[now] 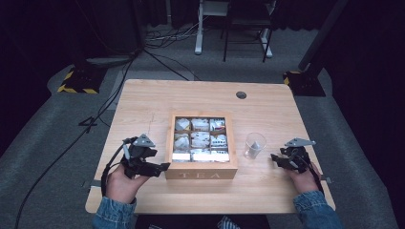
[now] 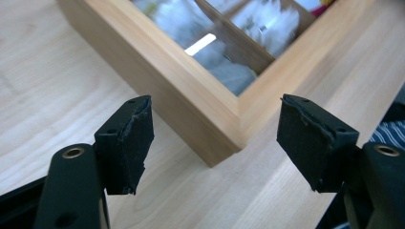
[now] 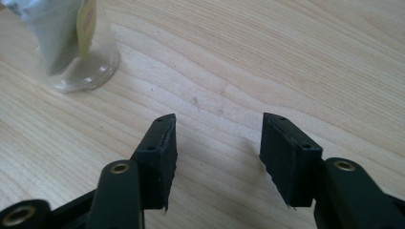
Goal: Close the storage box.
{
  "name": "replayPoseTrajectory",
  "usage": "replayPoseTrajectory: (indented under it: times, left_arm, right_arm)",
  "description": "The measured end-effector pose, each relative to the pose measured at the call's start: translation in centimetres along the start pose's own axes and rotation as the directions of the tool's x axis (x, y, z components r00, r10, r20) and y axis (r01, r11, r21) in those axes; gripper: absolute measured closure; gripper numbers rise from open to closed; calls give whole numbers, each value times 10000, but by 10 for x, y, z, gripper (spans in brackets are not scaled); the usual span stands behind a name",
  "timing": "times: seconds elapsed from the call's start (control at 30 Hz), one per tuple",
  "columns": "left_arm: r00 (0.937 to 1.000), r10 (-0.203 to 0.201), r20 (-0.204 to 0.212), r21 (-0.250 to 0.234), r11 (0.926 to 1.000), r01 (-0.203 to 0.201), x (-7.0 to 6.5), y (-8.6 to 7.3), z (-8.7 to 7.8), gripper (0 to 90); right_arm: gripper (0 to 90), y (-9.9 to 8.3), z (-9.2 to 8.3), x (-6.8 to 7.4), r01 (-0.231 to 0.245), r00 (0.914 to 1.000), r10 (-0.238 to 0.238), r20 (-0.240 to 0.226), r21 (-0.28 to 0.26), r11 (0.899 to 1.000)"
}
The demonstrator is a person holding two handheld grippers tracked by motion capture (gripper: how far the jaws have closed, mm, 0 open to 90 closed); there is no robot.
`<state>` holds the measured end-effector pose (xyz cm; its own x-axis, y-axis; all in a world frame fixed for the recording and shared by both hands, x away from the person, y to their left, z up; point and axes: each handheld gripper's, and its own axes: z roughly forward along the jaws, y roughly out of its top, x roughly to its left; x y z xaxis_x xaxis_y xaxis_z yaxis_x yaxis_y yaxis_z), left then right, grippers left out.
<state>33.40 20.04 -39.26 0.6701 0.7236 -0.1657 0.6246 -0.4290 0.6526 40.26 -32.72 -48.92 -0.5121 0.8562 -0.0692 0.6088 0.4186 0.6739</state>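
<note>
One table (image 1: 143, 102). One wooden tea box (image 1: 201, 174), divided into nine compartments, three rows of three, each holding white tea bags (image 1: 200, 139); the bags themselves are too small and blurred to count. One clear glass (image 1: 254, 145), with one tea bag inside it (image 3: 57, 28). Two grippers, mine: the left gripper (image 1: 162, 167) and the right gripper (image 1: 274, 157), each with two black fingers (image 2: 126, 143), four fingers in all.
</note>
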Motion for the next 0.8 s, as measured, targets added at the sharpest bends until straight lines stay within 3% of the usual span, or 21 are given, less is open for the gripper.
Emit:
replayPoseTrajectory:
  times: [0.2,0.33,0.37,0.5,0.8]
  left_arm:
    - [9966,-588,-575,-640,9964,551,20,-9,-14,274]
    - [9876,-790,-1358,-668,9953,704,29,-14,-18,270]
    - [9876,-790,-1358,-668,9953,704,29,-14,-18,270]
    - [9762,-1115,-1862,-543,9932,1031,43,-21,-14,271]
    - [9676,-1439,-2074,-569,9892,1349,67,-32,-6,293]
  right_arm:
    - [459,-1,1,-1,0,10000,0,22,-55,10000]
    - [431,-3,2,-3,-116,9999,114,-109,-230,9997]
    - [431,-3,2,-3,-116,9999,114,-109,-230,9997]
    - [384,-8,3,-9,-567,9979,550,-349,-512,9971]
    - [310,-14,6,-11,-407,9982,359,-474,-1043,9937]
